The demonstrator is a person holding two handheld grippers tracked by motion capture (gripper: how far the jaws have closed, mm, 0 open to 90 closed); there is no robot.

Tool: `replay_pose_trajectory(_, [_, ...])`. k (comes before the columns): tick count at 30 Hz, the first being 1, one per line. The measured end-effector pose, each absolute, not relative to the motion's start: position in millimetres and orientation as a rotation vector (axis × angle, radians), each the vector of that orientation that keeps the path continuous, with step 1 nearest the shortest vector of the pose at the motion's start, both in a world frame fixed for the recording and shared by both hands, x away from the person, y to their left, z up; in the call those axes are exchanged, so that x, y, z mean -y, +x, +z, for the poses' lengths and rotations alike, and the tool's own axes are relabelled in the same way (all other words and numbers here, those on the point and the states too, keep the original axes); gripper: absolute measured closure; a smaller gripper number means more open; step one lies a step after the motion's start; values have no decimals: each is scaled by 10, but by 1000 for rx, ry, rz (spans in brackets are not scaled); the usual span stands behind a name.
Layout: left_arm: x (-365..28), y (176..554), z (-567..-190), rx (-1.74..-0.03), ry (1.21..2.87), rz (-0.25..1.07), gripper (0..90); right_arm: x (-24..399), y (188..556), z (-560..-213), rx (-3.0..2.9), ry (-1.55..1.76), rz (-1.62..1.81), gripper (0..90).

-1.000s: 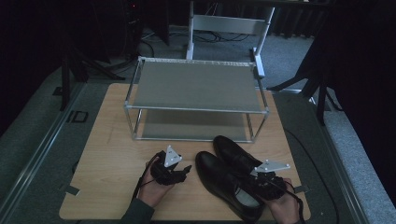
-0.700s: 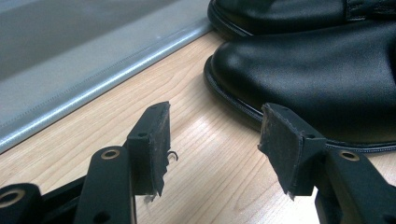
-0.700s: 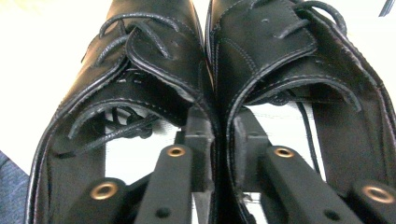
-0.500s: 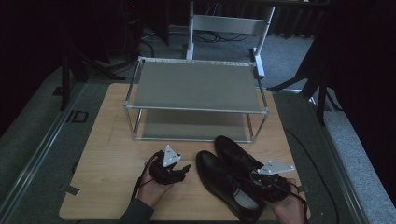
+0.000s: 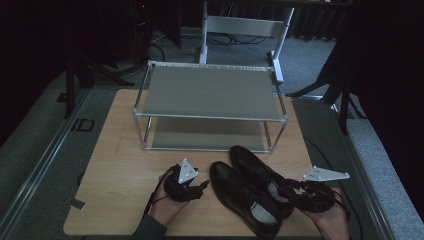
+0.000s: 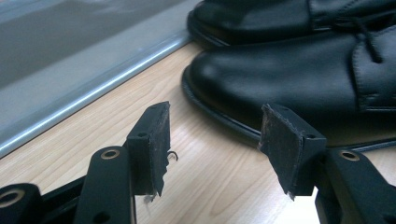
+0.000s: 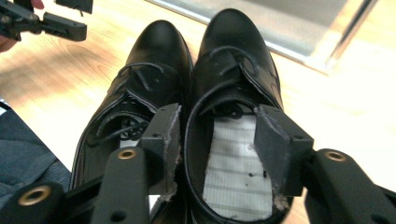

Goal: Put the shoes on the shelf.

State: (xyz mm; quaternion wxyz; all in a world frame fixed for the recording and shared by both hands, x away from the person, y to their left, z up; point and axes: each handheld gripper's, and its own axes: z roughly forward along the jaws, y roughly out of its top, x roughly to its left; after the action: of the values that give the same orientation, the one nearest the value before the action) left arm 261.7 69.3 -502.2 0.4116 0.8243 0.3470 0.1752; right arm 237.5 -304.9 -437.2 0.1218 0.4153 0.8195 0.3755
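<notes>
Two black leather lace-up shoes lie side by side on the wooden table, one nearer me and one behind it, toes pointing at the rack. My right gripper sits at their heels. Its jaws have just been opening and now stand apart over the heel opening of the right-hand shoe, pads pressing on nothing. The other shoe lies against it. My left gripper rests left of the shoes, open with bare table between its pads. The nearer shoe's toe is just beyond its right pad.
A two-tier metal shoe rack stands behind the shoes, both shelves bare; its lower rail runs close ahead of my left gripper. A grey frame stands beyond the table. Bare wood lies at the left.
My right gripper has drawn back to the right, away from the shoes' heels, rising a little, and its jaws have opened. The shoes and my left gripper have stayed put.
</notes>
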Motion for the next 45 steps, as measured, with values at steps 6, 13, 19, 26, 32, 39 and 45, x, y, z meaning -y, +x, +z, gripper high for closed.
replay_pose_trajectory(6, [-622,2596,-5051,-853,2096,425,435,3009,2333,-4438,-2456,1219,1084,468])
replay_pose_trajectory(13, [-589,2579,-5061,-843,2102,416,435,2794,2267,-4614,-2558,1166,881,370])
replay_pose_trajectory(19, [-587,2580,-5075,-847,2101,413,436,2720,2292,-4686,-2611,1138,730,338])
replay_pose_trajectory(26, [-580,2579,-5080,-843,2108,413,435,2642,2331,-4790,-2659,1108,542,338])
replay_pose_trajectory(32, [-584,2580,-5082,-846,2107,412,435,2635,2358,-4778,-2691,1120,500,429])
replay_pose_trajectory(39, [-589,2580,-5083,-850,2100,413,435,2650,2379,-4793,-2771,1155,496,614])
replay_pose_trajectory(45, [-574,2576,-5096,-844,2106,410,435,2663,2394,-4796,-2777,1182,485,657])
